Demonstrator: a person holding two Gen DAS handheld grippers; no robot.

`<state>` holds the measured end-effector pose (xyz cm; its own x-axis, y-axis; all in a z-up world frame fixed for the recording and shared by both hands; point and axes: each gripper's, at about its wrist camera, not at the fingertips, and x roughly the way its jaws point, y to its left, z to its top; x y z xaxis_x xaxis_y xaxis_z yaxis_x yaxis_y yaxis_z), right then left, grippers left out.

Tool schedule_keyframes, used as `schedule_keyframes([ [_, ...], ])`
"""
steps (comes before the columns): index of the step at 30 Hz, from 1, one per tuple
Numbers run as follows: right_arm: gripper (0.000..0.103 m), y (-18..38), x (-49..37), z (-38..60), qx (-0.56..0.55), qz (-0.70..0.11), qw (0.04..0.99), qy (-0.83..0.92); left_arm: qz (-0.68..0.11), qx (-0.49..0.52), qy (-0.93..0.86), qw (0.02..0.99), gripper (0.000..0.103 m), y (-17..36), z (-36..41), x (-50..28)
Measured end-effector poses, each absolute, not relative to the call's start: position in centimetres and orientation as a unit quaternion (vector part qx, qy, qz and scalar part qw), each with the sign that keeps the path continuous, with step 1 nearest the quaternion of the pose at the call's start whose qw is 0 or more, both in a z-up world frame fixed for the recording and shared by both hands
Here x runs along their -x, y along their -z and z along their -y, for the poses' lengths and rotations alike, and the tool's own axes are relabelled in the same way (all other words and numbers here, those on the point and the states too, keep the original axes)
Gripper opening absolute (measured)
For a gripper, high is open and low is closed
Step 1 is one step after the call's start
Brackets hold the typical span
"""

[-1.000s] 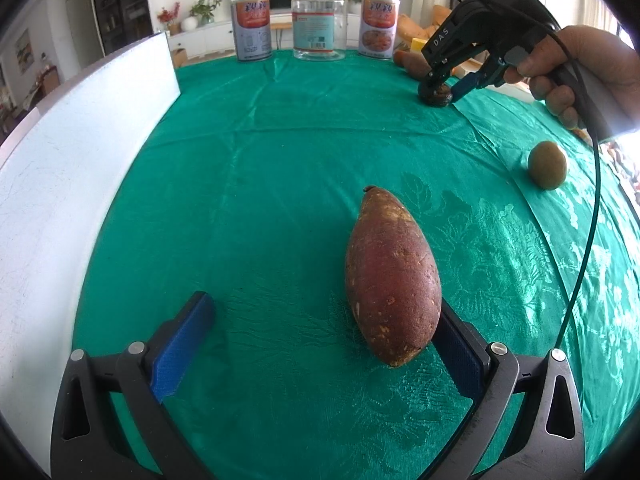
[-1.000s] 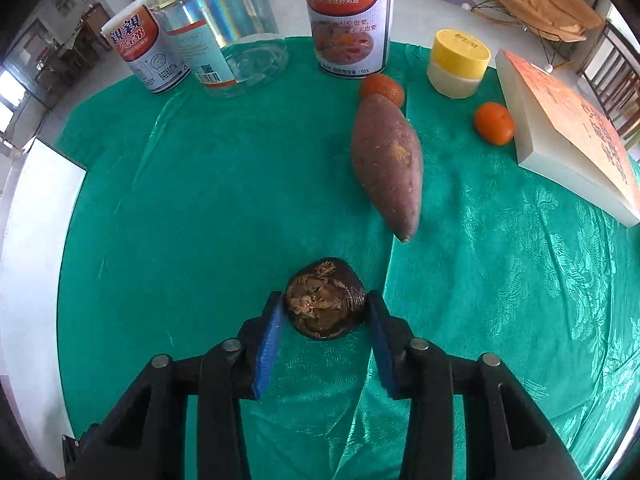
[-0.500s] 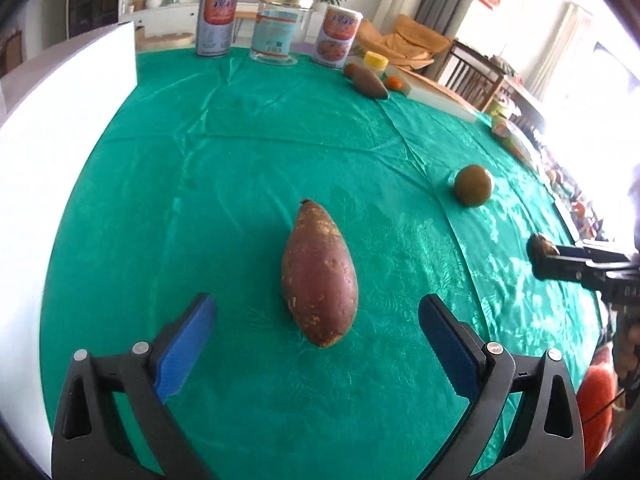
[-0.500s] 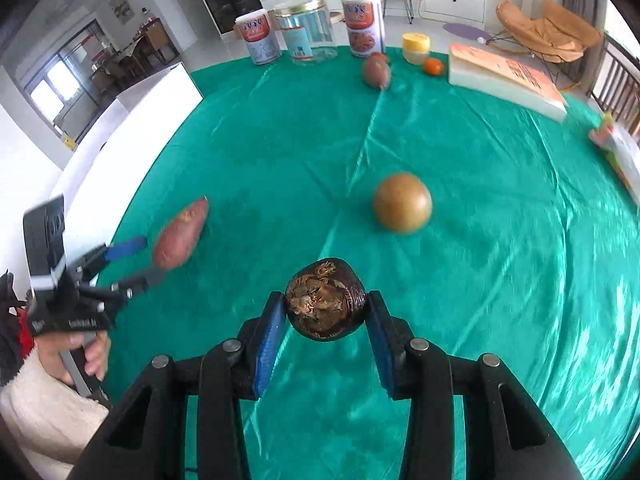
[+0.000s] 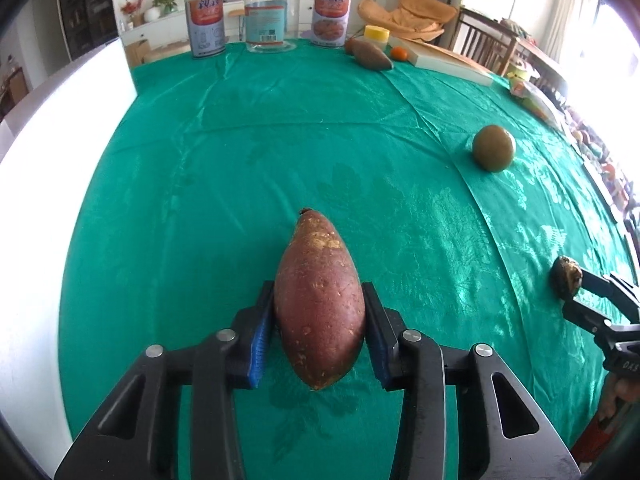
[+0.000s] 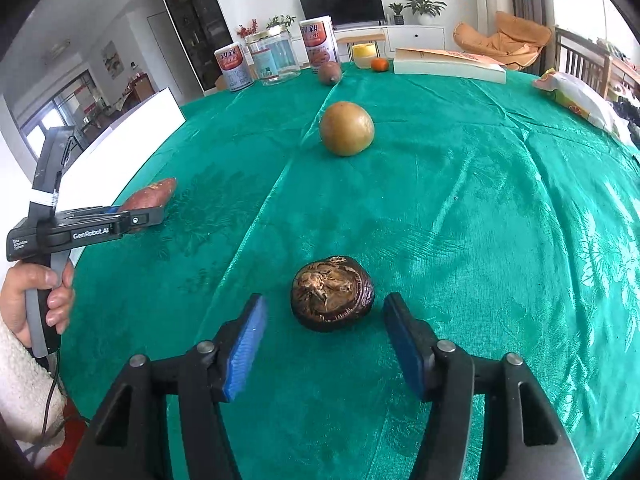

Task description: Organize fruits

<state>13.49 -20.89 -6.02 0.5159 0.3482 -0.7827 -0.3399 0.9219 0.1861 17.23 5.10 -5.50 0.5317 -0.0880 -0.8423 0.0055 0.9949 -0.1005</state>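
Observation:
My left gripper (image 5: 319, 330) is shut on a reddish-brown sweet potato (image 5: 319, 304) over the green tablecloth (image 5: 240, 168); it also shows in the right wrist view (image 6: 150, 199), held by the left gripper (image 6: 136, 218). My right gripper (image 6: 326, 346) is open, its blue pads either side of a dark wrinkled fruit (image 6: 332, 293) that rests on the cloth. In the left wrist view that fruit (image 5: 565, 281) sits at the right gripper's fingertips (image 5: 588, 292). A round brown-green fruit (image 6: 346, 128) lies farther up the table; it also shows in the left wrist view (image 5: 493, 147).
At the far edge stand two cans (image 5: 205, 26), a clear jar (image 5: 265, 17), a yellow-lidded tub (image 5: 376, 35), a second sweet potato (image 5: 372, 56), small oranges (image 5: 399, 53) and a book (image 6: 448, 68). A white board (image 5: 60, 128) borders the table's left side.
My left gripper has closed on the sweet potato. My right gripper carried the dark fruit toward the near side, set it on the cloth and opened.

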Motion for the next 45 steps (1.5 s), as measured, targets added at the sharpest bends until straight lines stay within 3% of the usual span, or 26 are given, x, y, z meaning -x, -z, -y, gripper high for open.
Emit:
schedule_keyframes([
  [4,0.08,6.3,-12.3,20.2,0.032,-0.44,0.877,-0.19,-0.484,0.058,0.031,0.873,0.042,5.3,-5.5,-13.7],
  [11,0.09,6.8,-12.4,19.1,0.07,-0.445,0.876,-0.172,-0.473,0.017,0.008,0.881,0.044,6.0,-4.9,-11.3],
  [13,0.092,6.9,-12.5,19.1,0.068,-0.446,0.875,-0.175,-0.472,0.024,0.003,0.881,0.067,6.0,-5.1,-11.3],
  [14,0.093,6.9,-12.4,19.2,0.066,-0.446,0.875,-0.176,-0.47,0.028,0.0,0.882,0.071,6.0,-5.1,-11.3],
  [24,0.097,7.0,-12.4,19.4,0.055,-0.447,0.874,-0.185,-0.465,0.031,-0.006,0.885,0.081,6.4,-5.7,-10.4],
  [31,0.099,7.1,-12.5,19.2,0.058,-0.448,0.873,-0.187,-0.466,0.059,0.004,0.883,0.081,6.2,-6.5,-10.4],
  [36,0.099,7.1,-12.6,19.4,0.049,-0.447,0.872,-0.192,-0.47,0.047,0.005,0.882,0.078,6.0,-5.6,-10.7],
  [39,0.099,7.0,-12.6,20.0,0.026,-0.443,0.874,-0.198,-0.475,0.026,-0.004,0.879,0.064,6.2,-5.0,-11.0],
  [42,0.099,6.9,-13.0,20.2,0.017,-0.454,0.869,-0.199,-0.477,0.012,-0.002,0.879,0.042,6.1,-4.7,-11.2],
  [45,0.098,6.3,-14.2,19.0,0.05,-0.489,0.852,-0.182,-0.482,0.026,0.0,0.876,0.041,6.0,-5.2,-11.2],
])
